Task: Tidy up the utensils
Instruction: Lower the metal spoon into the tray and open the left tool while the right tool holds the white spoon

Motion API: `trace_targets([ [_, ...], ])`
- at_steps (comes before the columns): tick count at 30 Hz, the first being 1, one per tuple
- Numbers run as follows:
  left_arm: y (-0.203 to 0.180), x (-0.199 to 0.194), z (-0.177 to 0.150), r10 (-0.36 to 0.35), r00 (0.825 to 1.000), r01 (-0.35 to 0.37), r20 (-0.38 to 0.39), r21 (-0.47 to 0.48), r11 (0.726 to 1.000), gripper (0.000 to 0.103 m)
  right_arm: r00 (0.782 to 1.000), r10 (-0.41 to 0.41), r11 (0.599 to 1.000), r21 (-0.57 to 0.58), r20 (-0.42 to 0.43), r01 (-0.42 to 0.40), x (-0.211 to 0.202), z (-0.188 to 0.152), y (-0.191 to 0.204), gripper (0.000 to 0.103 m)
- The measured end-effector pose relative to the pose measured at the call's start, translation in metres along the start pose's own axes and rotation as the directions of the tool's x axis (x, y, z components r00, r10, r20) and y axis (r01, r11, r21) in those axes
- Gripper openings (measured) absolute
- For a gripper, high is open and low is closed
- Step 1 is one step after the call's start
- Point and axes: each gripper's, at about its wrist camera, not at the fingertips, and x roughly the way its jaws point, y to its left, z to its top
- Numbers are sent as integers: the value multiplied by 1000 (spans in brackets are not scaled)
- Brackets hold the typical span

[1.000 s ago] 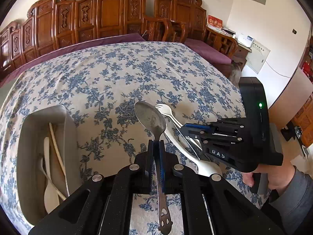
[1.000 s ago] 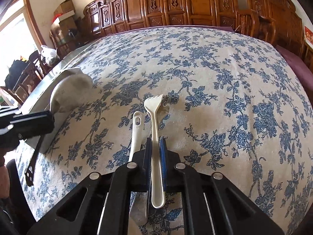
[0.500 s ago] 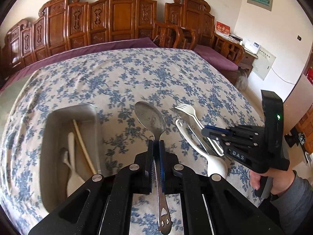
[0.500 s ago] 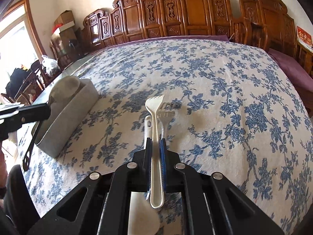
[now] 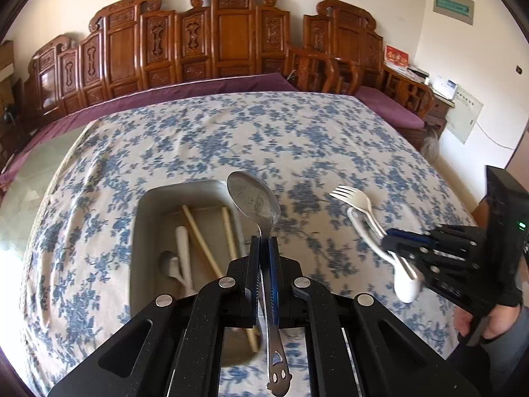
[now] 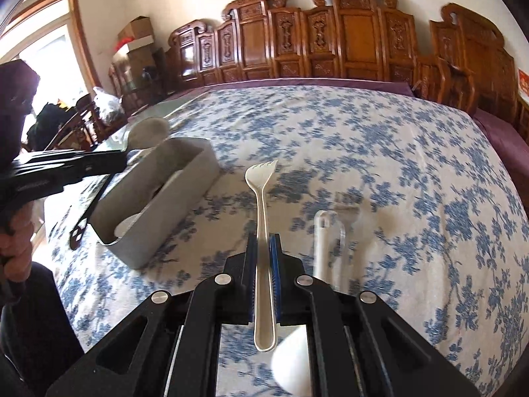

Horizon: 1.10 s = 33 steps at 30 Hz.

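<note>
The left gripper [image 5: 264, 258] was clamped on the metal spoon [image 5: 253, 198] by its neck, bowl forward, handle hanging below the jaws, held above the right edge of the grey bin [image 5: 145, 205]. To drop it well, I judged, it should shift a little left so the whole spoon cleared the rim, tilt along the bin's length, then open low.

The right gripper [image 6: 263, 258] gripped the white fork [image 6: 261, 178] mid-handle, well to the right of the bin (its turn probably came next). A white spoon [image 6: 320, 241] lay on the cloth [image 6: 413, 165] just beside it. Wooden sticks [image 5: 198, 235] and white spoons already lay in the bin and could catch the handle.
</note>
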Motion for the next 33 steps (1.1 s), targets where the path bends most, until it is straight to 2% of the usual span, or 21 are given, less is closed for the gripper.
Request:
trace_targets([
  [7, 32, 17, 2, 31, 999, -31, -23, -18, 999, 4, 999, 32, 998, -47, -10, -32, 8, 3, 25, 10],
  [16, 68, 51, -8, 51, 996, -55, -77, -54, 997, 4, 999, 47, 997, -64, -21, -49, 17, 4, 29, 10],
  [25, 72, 74, -19, 60, 987, -68, -151, -47, 997, 4, 998, 55, 996, -70, -28, -57, 21, 4, 31, 10],
  [33, 75, 84, -21, 73, 981, -84, -181, -54, 995, 4, 998, 59, 996, -72, -27, -61, 19, 3, 32, 10],
])
